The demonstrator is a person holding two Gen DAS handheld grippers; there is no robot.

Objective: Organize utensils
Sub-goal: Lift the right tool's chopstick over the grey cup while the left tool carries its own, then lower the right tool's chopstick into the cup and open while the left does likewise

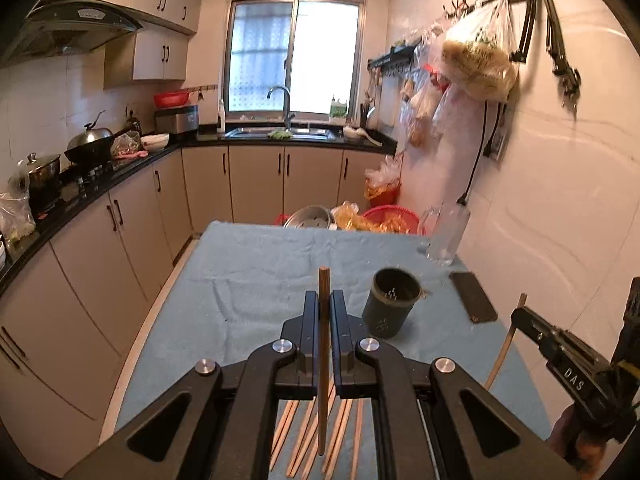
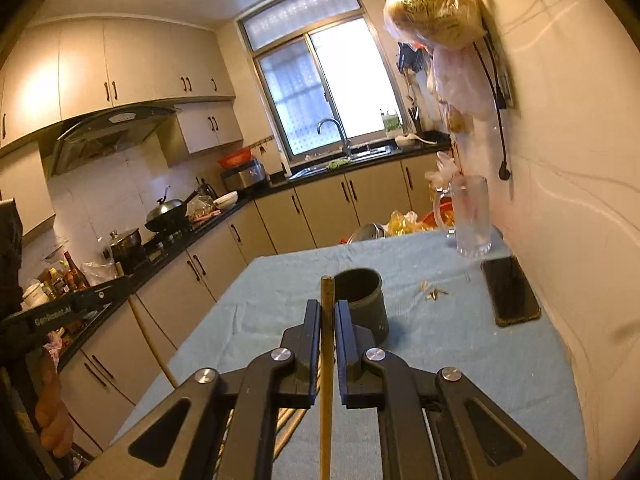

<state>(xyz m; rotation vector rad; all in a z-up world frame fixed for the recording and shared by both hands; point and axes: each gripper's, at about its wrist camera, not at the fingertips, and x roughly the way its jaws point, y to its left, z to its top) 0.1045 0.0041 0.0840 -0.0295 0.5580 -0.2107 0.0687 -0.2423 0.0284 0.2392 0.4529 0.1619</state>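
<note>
In a kitchen, over a table under blue cloth, each of 2 grippers, left and right, clamps 1 chopstick upright, tip up, near a dark cup, above loose chopsticks.

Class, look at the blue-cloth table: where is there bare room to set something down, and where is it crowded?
Free: the broad left half of the blue cloth, from the dark holder cup across to the table's left edge. Crowded: the right side by the wall, where the cup, phone, glass mug and scraps cluster; also the near edge, where loose chopsticks lie.
</note>
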